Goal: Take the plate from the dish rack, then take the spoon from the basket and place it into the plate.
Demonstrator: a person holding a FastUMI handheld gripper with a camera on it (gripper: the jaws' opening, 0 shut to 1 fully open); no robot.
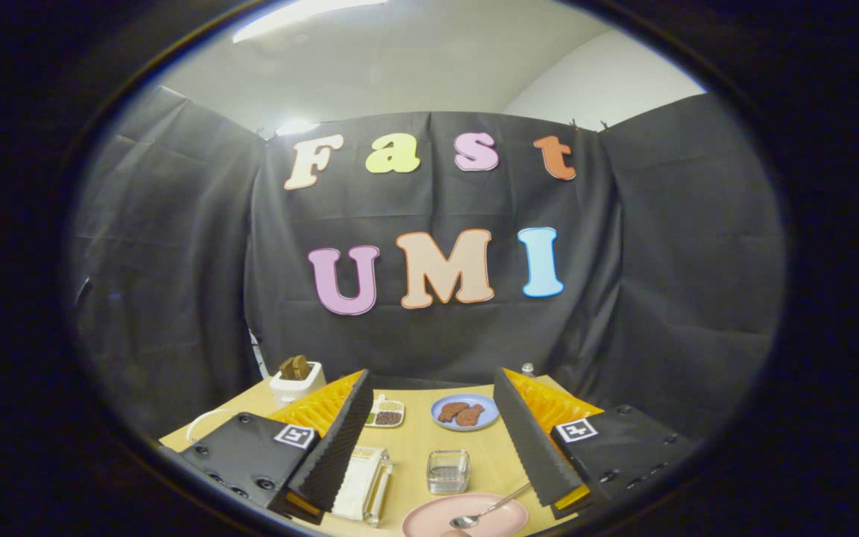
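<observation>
Round pink plate [465,516] flat on the wooden desk [414,440], near the white dish rack [361,483]. Metal spoon [486,511] lies in plate, clear glass basket [448,470] just beyond. Gripper [429,447] jaws wide, holding nothing. Task looks complete.

The table [414,447] is showing a pale, matt wood-look top. The plate [467,517] is looking smooth and faintly glossy, like glazed ceramic or plastic; the spoon [485,512] lying in it is gleaming as polished metal. At 12 o'clock from the plate, the basket [448,470] is looking clear and glassy. At 10 o'clock, the rack [362,483] is showing a pale, smooth, plastic-like finish. The gripper [433,425], fingers spread wide apart, is showing ribbed, matt, foam-like pads [336,447]. The backdrop [429,328] is hanging as creased matt cloth.
</observation>
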